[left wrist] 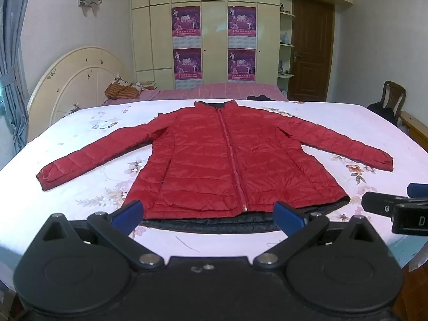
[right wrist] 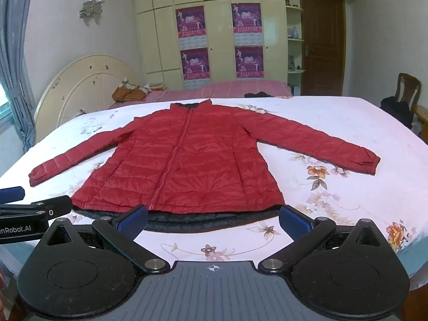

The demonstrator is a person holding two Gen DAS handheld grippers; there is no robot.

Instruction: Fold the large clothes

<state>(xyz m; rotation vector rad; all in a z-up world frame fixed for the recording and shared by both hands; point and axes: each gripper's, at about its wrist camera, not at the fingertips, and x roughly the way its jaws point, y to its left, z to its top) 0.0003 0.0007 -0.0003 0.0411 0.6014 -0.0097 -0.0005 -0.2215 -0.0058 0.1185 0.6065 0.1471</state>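
The red jacket point(left wrist: 227, 157) lies flat on the bed point(left wrist: 80, 208), collar away and hem nearest both wide-open, empty tools, left tool point(left wrist: 208, 218) and right tool point(right wrist: 212, 220) side by side, sleeves splayed outward to each side.

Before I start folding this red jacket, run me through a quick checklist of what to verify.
1. Red quilted puffer jacket lies flat, front up: ok.
2. Zip closed down the front: ok.
3. Both sleeves spread out sideways: ok.
4. Left gripper jaws open, holding nothing: ok.
5. Right gripper jaws open, holding nothing: ok.
6. Dark lining sticks out below the hem, not aligned: not ok.
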